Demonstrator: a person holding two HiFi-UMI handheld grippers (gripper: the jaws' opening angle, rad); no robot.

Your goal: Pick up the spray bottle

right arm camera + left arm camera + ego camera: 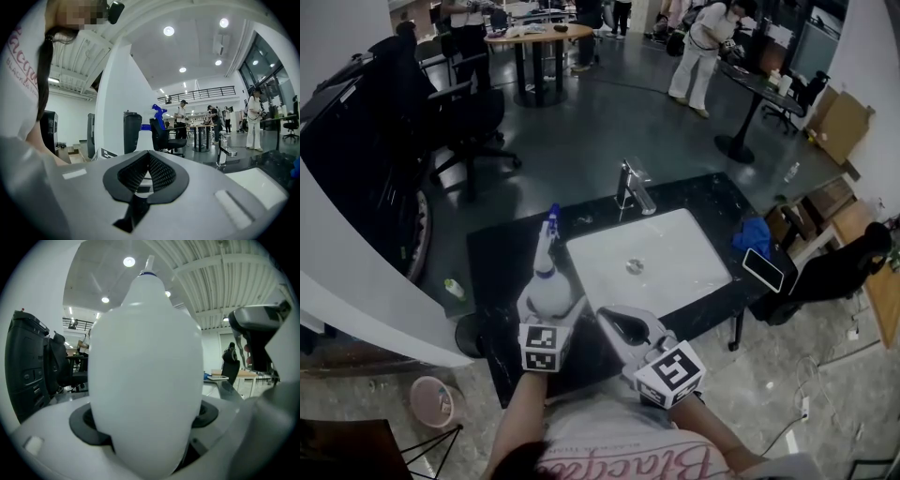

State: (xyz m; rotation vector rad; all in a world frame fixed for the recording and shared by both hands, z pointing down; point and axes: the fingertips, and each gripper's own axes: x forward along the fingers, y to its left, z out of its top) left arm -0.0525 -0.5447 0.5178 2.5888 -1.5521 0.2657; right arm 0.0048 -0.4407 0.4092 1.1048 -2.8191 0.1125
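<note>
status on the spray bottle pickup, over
Left gripper clamped on spray bottle body. Bottle upright, left of sink. Right gripper shut, empty. Nothing blocking the lift.

Spray bottle [549,281]: one unit with a rounded, translucent white body that narrowed to a neck with a blue collar and a blue trigger head. It stood upright, left of centre in the head view, with the head toward the upper edge of the frame. In the left gripper view the body filled the centre of the frame. The lower body sat between the jaws of the left gripper [551,302], with the pads against both flanks. The fill level could not be determined.
</note>
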